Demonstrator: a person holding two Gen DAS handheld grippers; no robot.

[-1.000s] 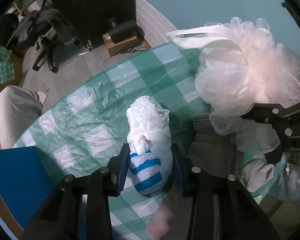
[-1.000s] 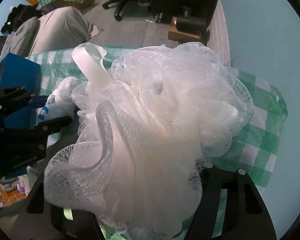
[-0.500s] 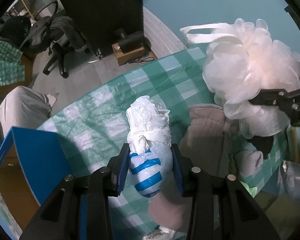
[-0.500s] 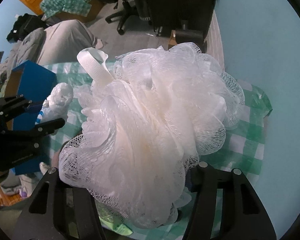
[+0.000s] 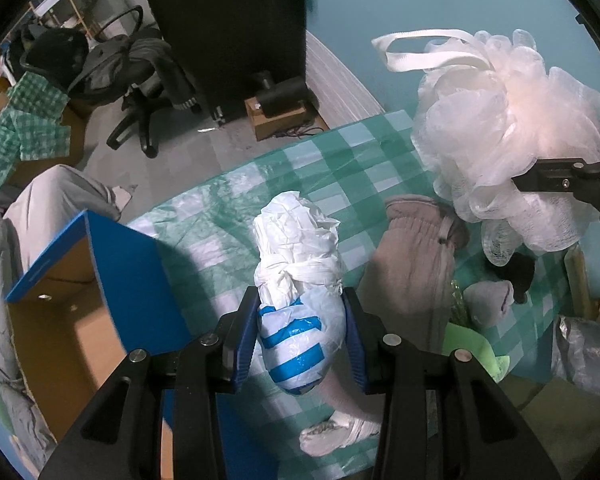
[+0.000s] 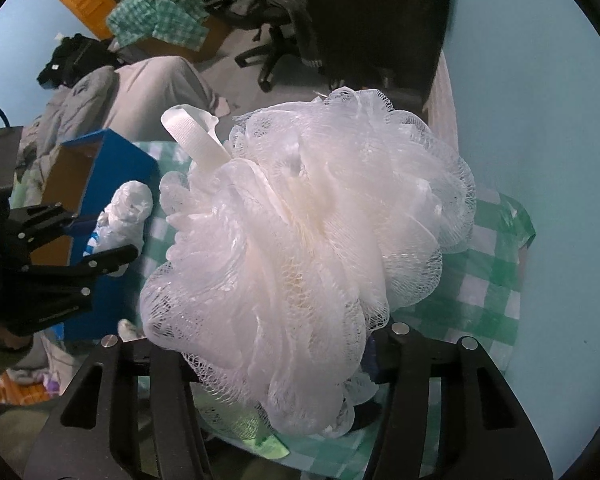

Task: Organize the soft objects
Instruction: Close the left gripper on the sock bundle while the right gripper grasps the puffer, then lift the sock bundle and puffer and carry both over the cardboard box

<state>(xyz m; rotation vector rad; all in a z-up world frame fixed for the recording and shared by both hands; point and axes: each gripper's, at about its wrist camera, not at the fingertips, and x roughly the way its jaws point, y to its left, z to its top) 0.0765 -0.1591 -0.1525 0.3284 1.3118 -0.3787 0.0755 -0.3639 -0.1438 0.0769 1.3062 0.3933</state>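
A knotted white plastic bag with blue stripes (image 5: pixel 296 264) hangs above the green checked tablecloth (image 5: pixel 332 168), and my left gripper (image 5: pixel 300 304) is shut on its striped lower half. The same bag (image 6: pixel 128 216) and left gripper (image 6: pixel 100 236) show at the left of the right wrist view. A big white mesh bath pouf (image 6: pixel 308 248) with a ribbon loop fills that view. My right gripper (image 6: pixel 266 348) holds it from both sides, its jaws still closing into the mesh. In the left wrist view the pouf (image 5: pixel 508 140) hangs at the upper right, on one of the fingers (image 5: pixel 560 172).
An open blue cardboard box (image 5: pixel 136 280) stands at the table's left edge. On the cloth lie a grey-brown mitten (image 5: pixel 412 256), a small grey sock (image 5: pixel 488 304), a black item (image 5: pixel 516 272), something green (image 5: pixel 472 348) and a white sock (image 5: pixel 340 432). An office chair stands on the floor beyond.
Both grippers have risen with their loads, so more of the table and the blue box came into view. The right fingers have drawn closer together on the pouf.
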